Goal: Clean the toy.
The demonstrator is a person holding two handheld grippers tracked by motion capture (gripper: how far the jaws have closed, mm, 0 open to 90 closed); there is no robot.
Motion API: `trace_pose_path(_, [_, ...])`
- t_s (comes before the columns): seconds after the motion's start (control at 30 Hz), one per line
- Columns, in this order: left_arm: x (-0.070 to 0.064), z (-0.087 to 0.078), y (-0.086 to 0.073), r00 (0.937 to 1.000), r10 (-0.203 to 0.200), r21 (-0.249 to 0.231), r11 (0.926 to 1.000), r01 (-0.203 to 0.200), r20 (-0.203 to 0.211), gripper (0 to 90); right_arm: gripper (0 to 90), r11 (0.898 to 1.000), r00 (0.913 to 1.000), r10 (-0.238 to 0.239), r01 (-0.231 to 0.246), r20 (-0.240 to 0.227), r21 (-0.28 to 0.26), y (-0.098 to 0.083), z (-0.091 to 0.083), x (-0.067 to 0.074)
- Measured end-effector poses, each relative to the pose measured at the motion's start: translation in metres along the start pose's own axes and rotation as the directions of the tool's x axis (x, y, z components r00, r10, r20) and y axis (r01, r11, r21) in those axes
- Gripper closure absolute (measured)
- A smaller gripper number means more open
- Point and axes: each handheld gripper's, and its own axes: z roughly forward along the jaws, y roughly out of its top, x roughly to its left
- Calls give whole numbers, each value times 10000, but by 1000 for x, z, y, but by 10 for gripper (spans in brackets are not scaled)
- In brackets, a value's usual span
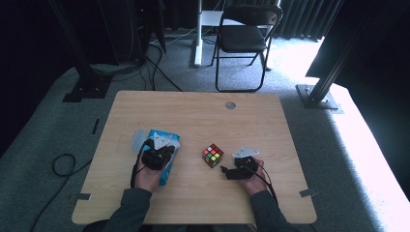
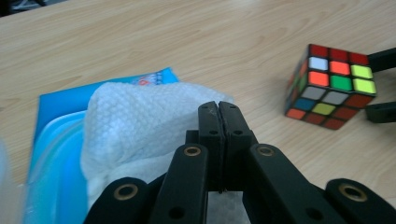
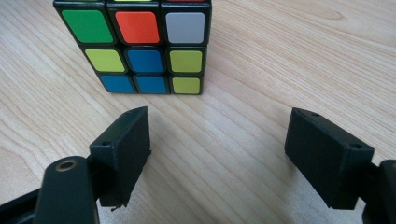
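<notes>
pinching a white textured wet wipe [image 2: 135, 126], the left gripper [image 2: 218, 112] has its jaws pressed together over the blue wipe packet [image 1: 164, 145]. right gripper [image 3: 217, 154] stands spread and empty, the multicoloured puzzle cube [image 3: 140, 44] just ahead of its jaws, apart. light wooden table [image 1: 193, 116], grey carpet, black folding chair [image 1: 244, 38] behind.

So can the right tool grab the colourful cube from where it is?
Probably yes. The right tool has its jaws open and points at the Rubik's cube, which sits just ahead on bare table. Nothing lies between them; it looks like it only needs to slide forward.
</notes>
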Motion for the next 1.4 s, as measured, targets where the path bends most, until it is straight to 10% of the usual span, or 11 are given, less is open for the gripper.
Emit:
trace_pose_path(0.33, [-15, 7, 8, 9991, 230, -23, 9997, -230, 353, 884, 220, 10000, 10000, -18, 18, -21, 0, 0, 0, 0])
trace_pose_path(0.5, [-9, 5, 4, 9995, 125, -23, 9999, -125, 293, 676, 220, 10000, 10000, -23, 23, -36, -2, 0, 0, 0])
trace_pose_path(0.93, [8, -2, -13, 9863, 199, 33, 9998, -197, -1639, 379, 220, 10000, 10000, -37, 37, -35, 3, 0, 0, 0])
trace_pose_path(1.17, [14, -2, -17, 9804, 101, 215, 9998, -60, -1969, 375, 220, 10000, 10000, -41, 41, -35, 2, 0, 0, 0])
trace_pose_path(1.4, [19, -1, -18, 9834, -292, 333, 9988, 357, -1793, 552, 220, 10000, 10000, -40, 40, -36, 2, 0, 0, 0])
